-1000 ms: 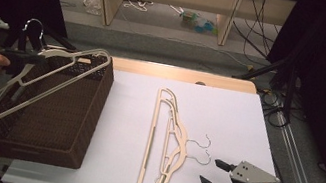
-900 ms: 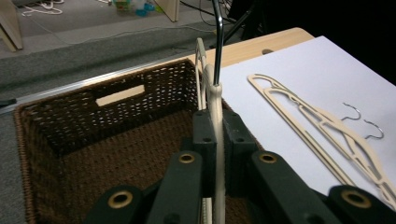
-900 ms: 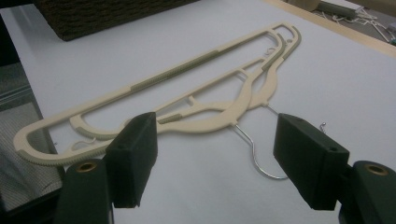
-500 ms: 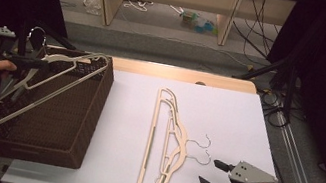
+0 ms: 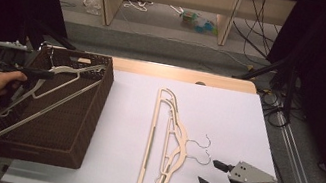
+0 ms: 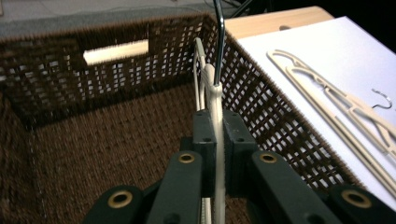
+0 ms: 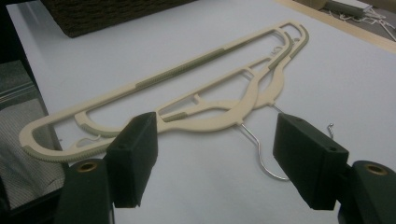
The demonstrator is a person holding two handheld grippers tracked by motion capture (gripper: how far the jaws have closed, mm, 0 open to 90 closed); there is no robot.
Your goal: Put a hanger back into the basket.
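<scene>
The left gripper (image 6: 215, 140) clamps a light, stiff hanger (image 5: 56, 95) near its neck, a sound hold over the basket (image 5: 89, 124); the right gripper (image 7: 217, 149) waits, jaws apart.

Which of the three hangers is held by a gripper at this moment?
The hanger over the brown basket: the left gripper is shut on its neck. The other two hangers lie stacked on the white sheet, untouched before the open right gripper.
</scene>
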